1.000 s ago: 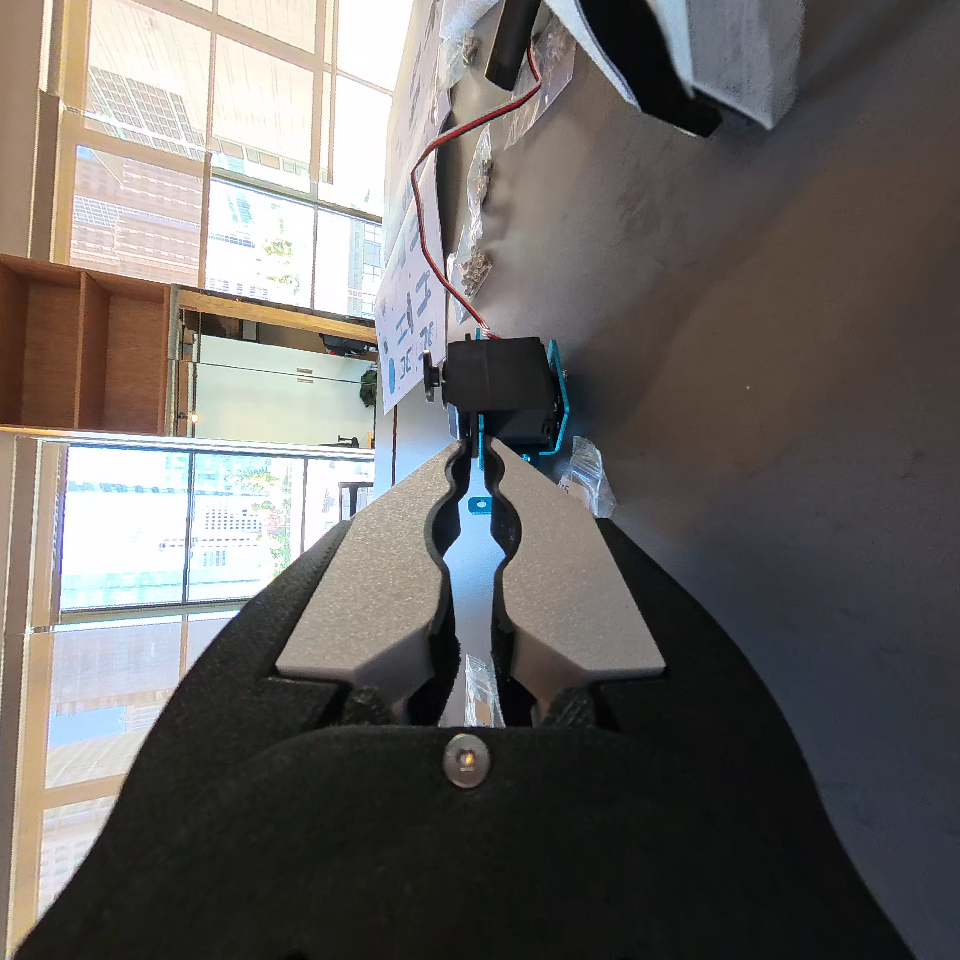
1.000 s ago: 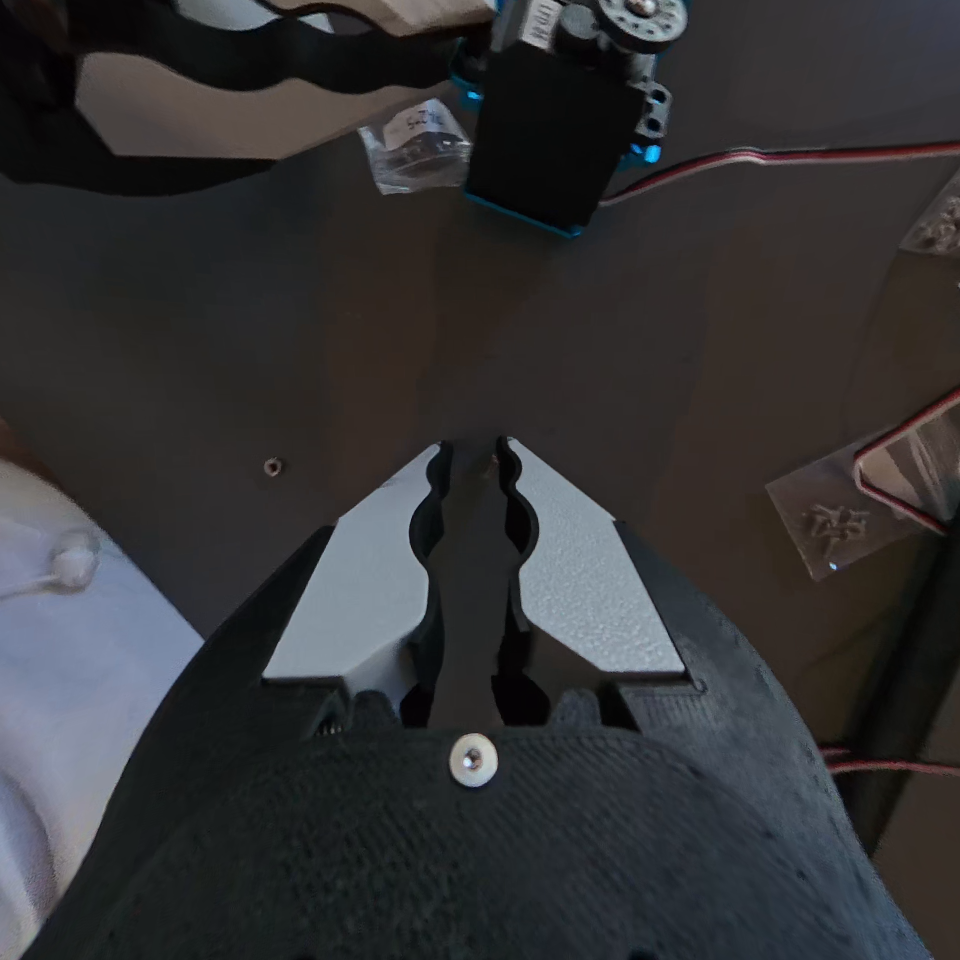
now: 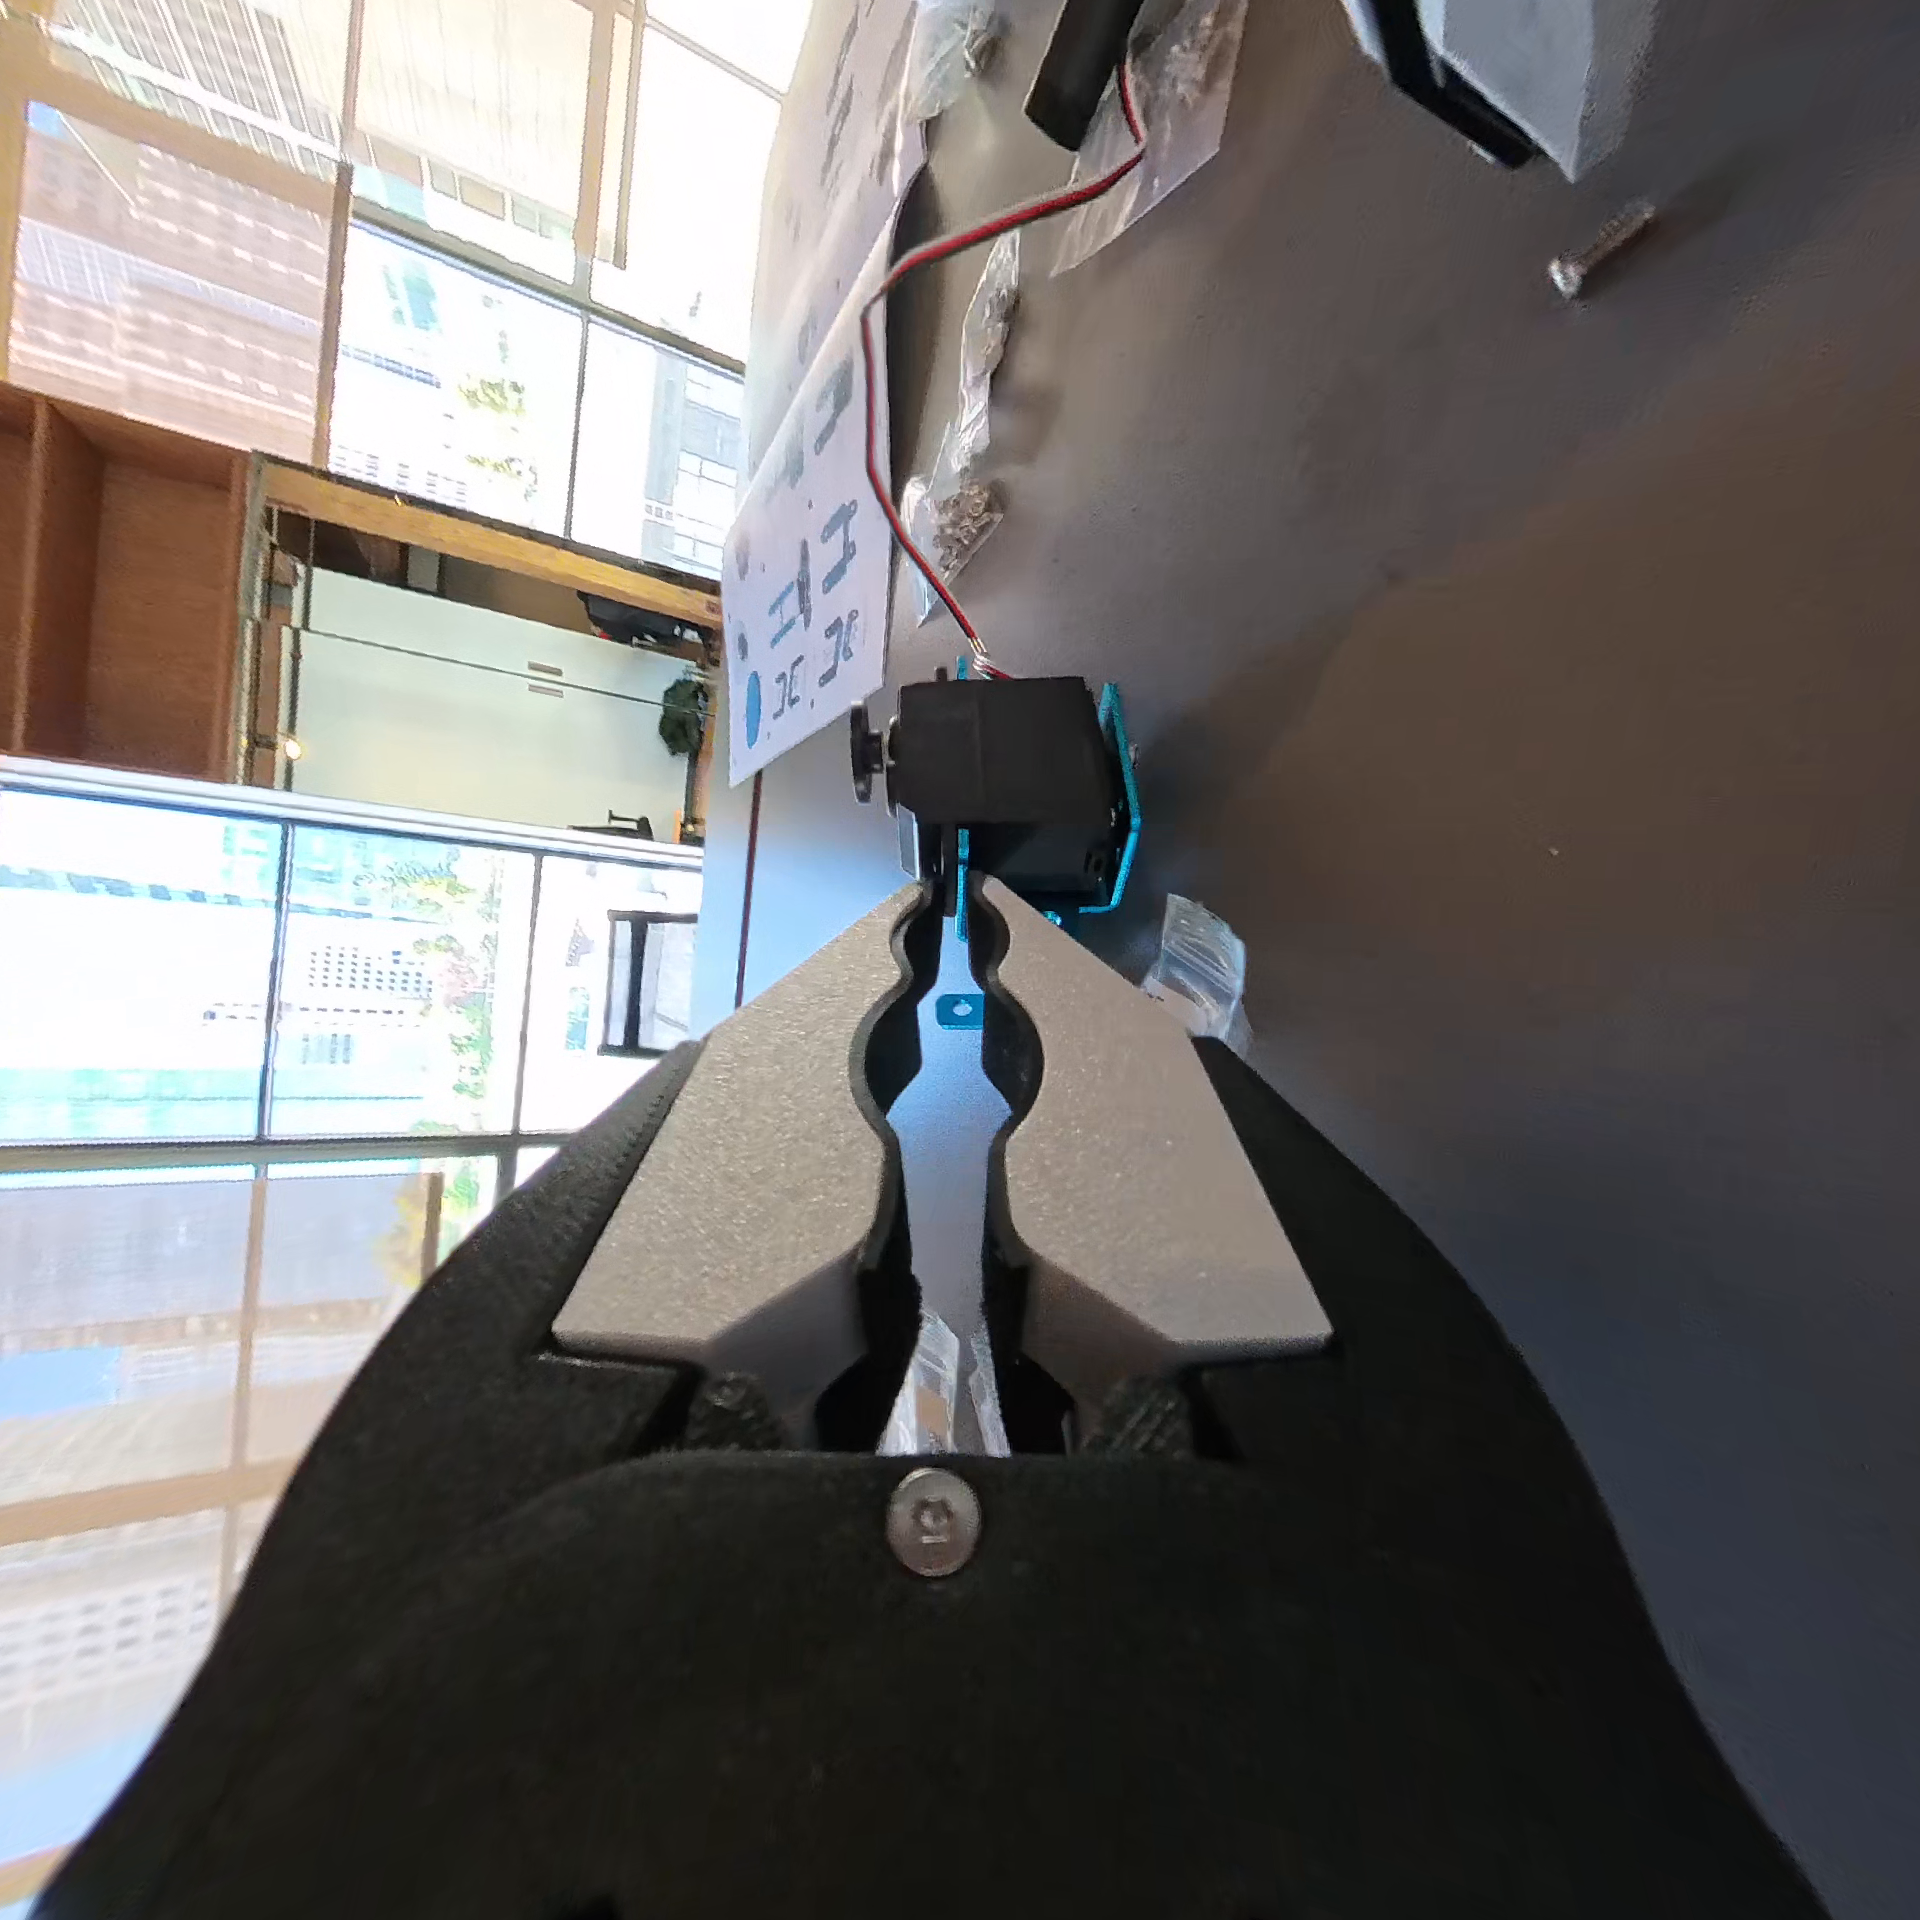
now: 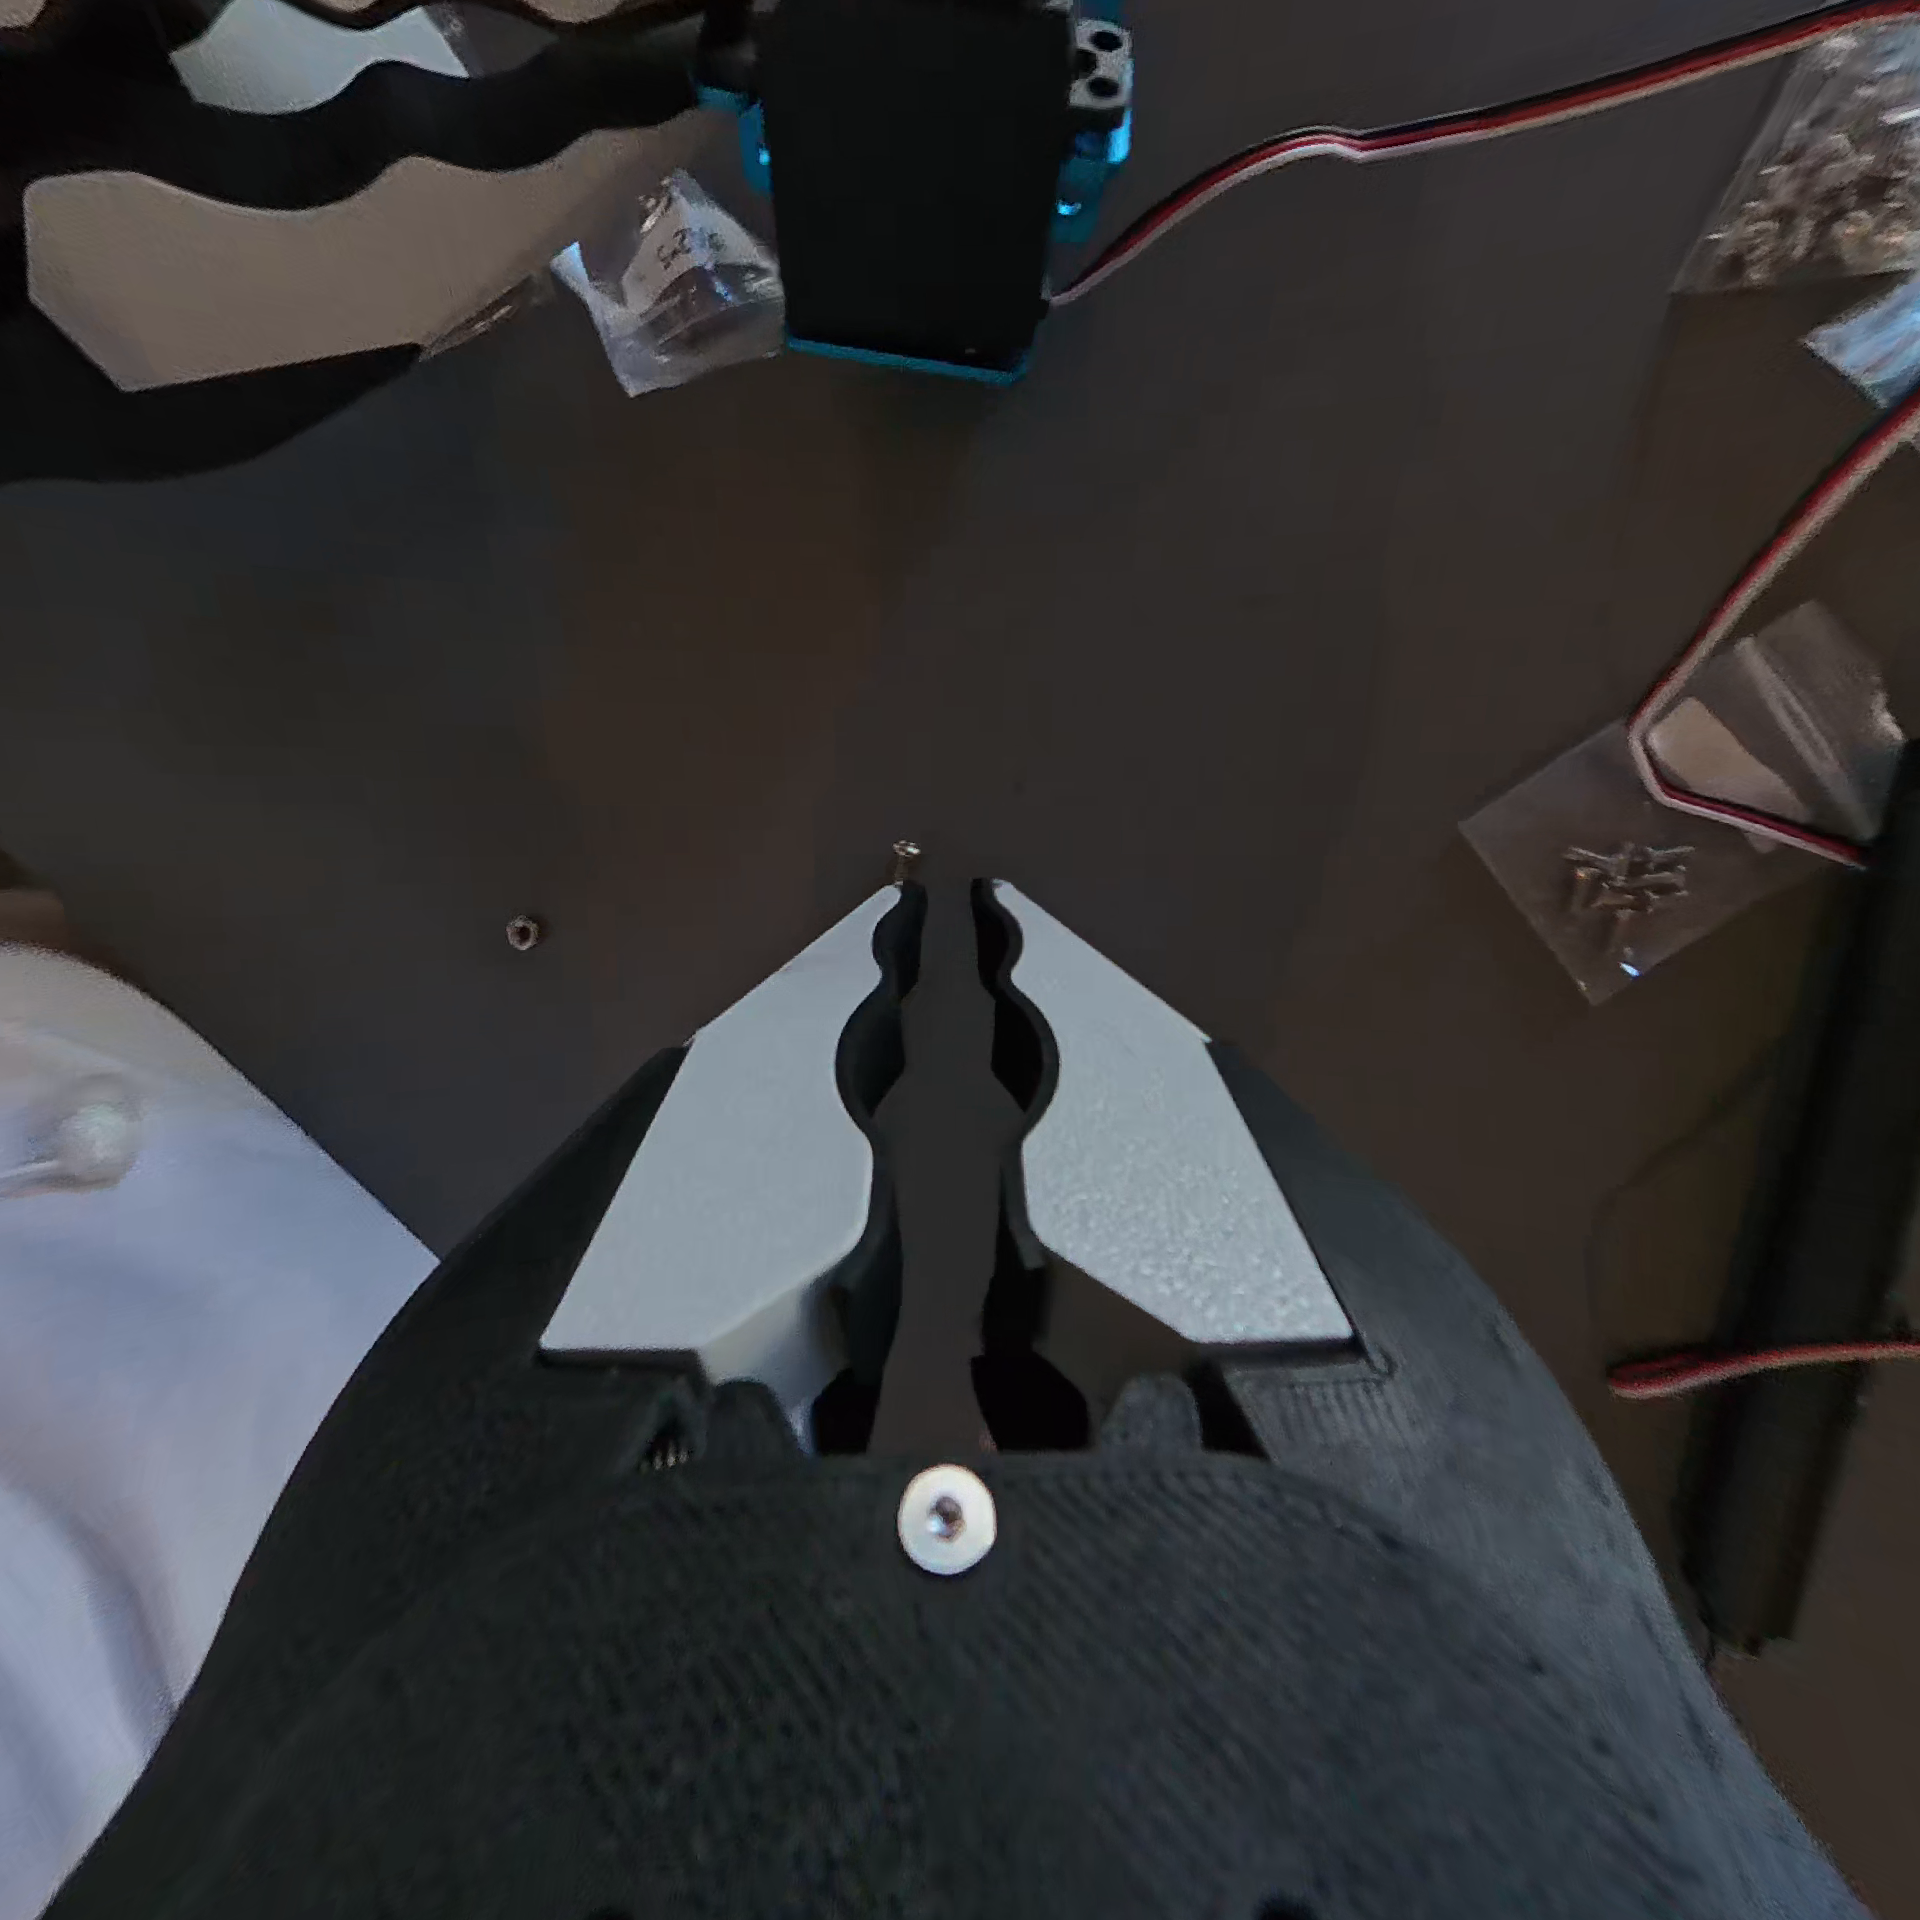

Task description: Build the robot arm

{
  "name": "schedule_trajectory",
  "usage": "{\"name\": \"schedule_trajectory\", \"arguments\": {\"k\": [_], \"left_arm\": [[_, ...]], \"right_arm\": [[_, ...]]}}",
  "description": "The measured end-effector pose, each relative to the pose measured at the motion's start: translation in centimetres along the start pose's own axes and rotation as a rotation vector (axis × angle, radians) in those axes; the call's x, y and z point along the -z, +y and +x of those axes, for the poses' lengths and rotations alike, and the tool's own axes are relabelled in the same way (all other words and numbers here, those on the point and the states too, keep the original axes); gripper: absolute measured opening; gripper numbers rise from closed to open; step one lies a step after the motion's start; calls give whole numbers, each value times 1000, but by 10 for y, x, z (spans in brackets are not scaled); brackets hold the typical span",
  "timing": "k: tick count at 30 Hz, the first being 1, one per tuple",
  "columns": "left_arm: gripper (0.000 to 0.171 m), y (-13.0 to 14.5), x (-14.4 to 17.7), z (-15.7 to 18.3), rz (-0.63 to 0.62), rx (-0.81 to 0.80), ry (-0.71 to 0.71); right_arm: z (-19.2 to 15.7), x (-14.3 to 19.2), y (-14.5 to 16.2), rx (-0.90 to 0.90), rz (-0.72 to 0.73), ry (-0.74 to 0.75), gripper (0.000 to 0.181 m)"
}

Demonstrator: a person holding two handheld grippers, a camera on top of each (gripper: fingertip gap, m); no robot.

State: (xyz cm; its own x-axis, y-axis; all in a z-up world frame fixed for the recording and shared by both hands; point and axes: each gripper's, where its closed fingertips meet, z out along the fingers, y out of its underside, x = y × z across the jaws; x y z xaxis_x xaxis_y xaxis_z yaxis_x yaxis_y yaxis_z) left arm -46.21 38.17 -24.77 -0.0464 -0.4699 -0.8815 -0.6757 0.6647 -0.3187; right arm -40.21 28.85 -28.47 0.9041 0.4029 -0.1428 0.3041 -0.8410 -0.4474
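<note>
A: Left wrist view first. We see our left gripper [image 3: 954, 896] clamped on the thin blue metal bracket [image 3: 1124, 805] that wraps the black box-shaped servo motor [image 3: 1003, 774]. The servo sits at the fingertips, just off the dark grey tabletop [image 3: 1507, 935].

B: Wiring?

A: A red, white and black cable [image 3: 914, 260] runs from the servo up past clear plastic bags of small metal screws [image 3: 971, 509]. A white printed sheet [image 3: 810, 613] lies beside them. A loose silver screw [image 3: 1600, 249] lies near the far gripper.

B: Right wrist view?

A: Our right gripper [image 4: 948, 885] hangs over bare tabletop, jaws nearly together with a narrow gap, gripping nothing. A small screw [image 4: 904, 862] sits just at its left fingertip; contact unclear. A small metal nut [image 4: 522, 932] lies apart to the left.

B: Containers?

A: A clear bag of dark screws [image 4: 1626, 878] at right, a labelled clear bag of hardware [image 4: 675, 281] beside the servo.
</note>
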Motion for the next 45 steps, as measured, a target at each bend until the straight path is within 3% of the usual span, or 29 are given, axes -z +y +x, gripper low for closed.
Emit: {"name": "schedule_trajectory", "arguments": {"k": [14,21,25,29,37,45], "left_arm": [[4,0,-1,3,-8,-6,8],[4,0,1,5,5,-1,16],[4,0,1,5,7,10,22],[4,0,2,5,9,20,32],[5,2,3,8,10,11,41],[5,2,4,10,7,-2,44]], "right_arm": [[-13,17,8,-261,106,91,16],[-18,23,-3,-259,161,127,16],[-21,24,-4,-145,165,139,16],[-23,26,-2,166,187,178,17],[-30,17,-6,325,171,115,18],[-28,-7,0,479,-7,105,15]]}}
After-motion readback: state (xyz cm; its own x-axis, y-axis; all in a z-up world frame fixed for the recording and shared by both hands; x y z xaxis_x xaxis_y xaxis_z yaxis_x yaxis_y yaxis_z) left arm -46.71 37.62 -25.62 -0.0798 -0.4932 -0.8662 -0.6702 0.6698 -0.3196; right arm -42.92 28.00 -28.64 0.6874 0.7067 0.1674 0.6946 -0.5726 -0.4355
